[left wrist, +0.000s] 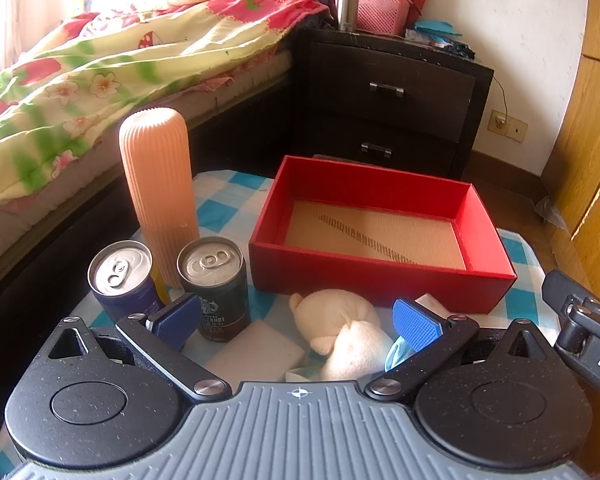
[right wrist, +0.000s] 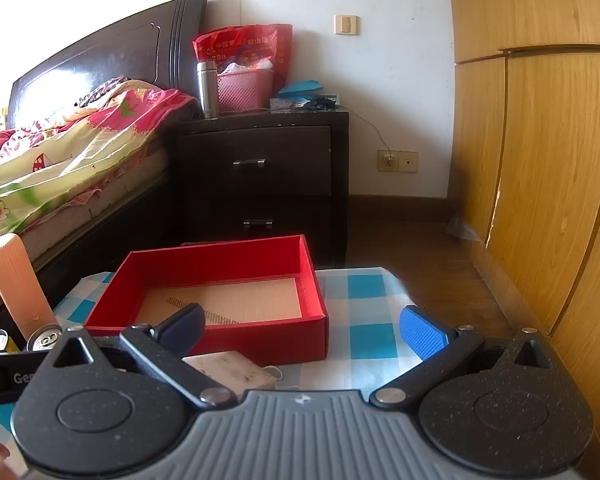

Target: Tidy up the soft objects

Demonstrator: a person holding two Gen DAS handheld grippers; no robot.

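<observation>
A cream plush toy (left wrist: 342, 330) lies on the checked cloth just in front of the red box (left wrist: 380, 276). My left gripper (left wrist: 298, 322) is open above it, one blue pad on each side. A white sponge block (left wrist: 256, 354) lies left of the toy, and a blue soft piece (left wrist: 396, 354) pokes out at its right. The red box (right wrist: 260, 336) is empty, showing a tan bottom. My right gripper (right wrist: 304, 328) is open over the cloth, with a speckled white sponge (right wrist: 234, 368) below its left finger.
Two drink cans (left wrist: 120, 276) (left wrist: 214, 276) and a tall ribbed peach container (left wrist: 160, 196) stand left of the box. A bed (left wrist: 100, 80) lies to the left, a dark nightstand (left wrist: 388, 96) behind the table, a wooden wardrobe (right wrist: 540, 160) at right.
</observation>
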